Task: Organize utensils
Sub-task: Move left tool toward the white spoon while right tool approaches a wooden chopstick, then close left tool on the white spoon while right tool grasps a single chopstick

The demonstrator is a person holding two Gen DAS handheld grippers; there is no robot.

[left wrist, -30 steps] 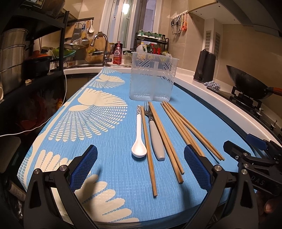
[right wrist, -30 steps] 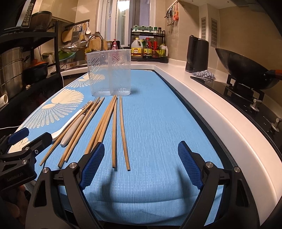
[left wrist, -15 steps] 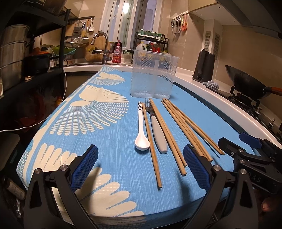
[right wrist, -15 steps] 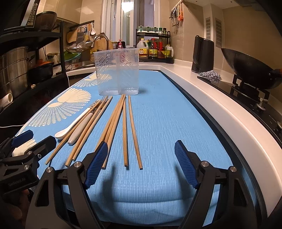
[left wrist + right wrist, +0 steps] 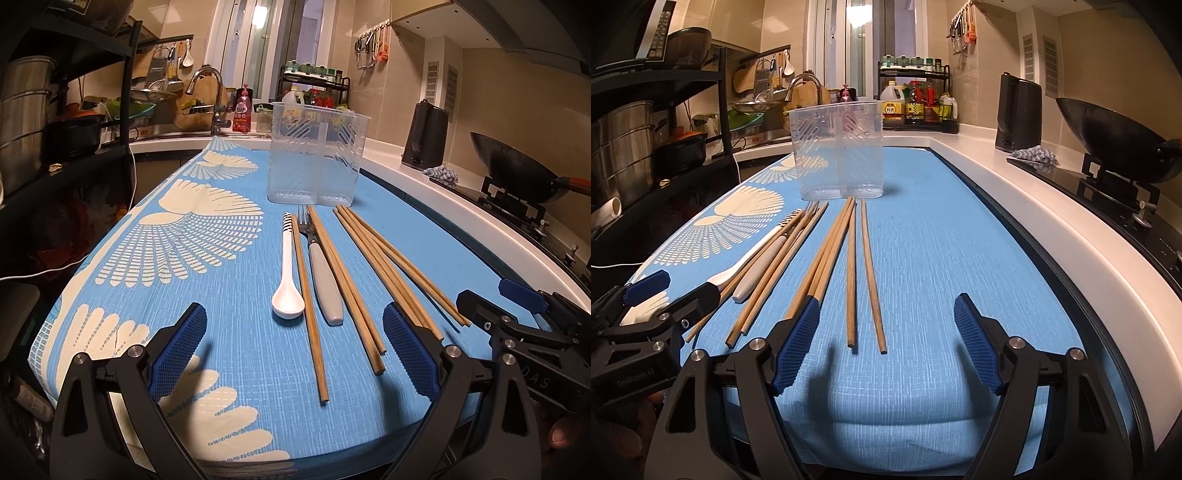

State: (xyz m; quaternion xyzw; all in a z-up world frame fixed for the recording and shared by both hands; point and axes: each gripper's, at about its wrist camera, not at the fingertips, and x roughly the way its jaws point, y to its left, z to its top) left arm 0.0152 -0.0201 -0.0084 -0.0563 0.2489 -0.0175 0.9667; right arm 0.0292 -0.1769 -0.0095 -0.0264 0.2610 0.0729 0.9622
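A white spoon (image 5: 287,280), a grey-handled fork (image 5: 324,280) and several wooden chopsticks (image 5: 373,266) lie side by side on the blue cloth (image 5: 207,280), in front of a clear two-part plastic holder (image 5: 317,155). My left gripper (image 5: 293,354) is open and empty just before the spoon's bowl and the near chopstick ends. My right gripper (image 5: 886,343) is open and empty, its fingers astride the near ends of the two rightmost chopsticks (image 5: 862,273). The holder (image 5: 836,151) is empty in the right wrist view.
A white counter edge (image 5: 1052,206) runs along the right, with a black kettle (image 5: 1017,110), a rag and a wok (image 5: 1108,144) on the stove. A sink and tap (image 5: 210,96) are at the back. A black shelf with pots (image 5: 33,110) stands left.
Both grippers have moved forward over the cloth toward the utensils, which now lie closer. Both stay open. The utensils have not moved.
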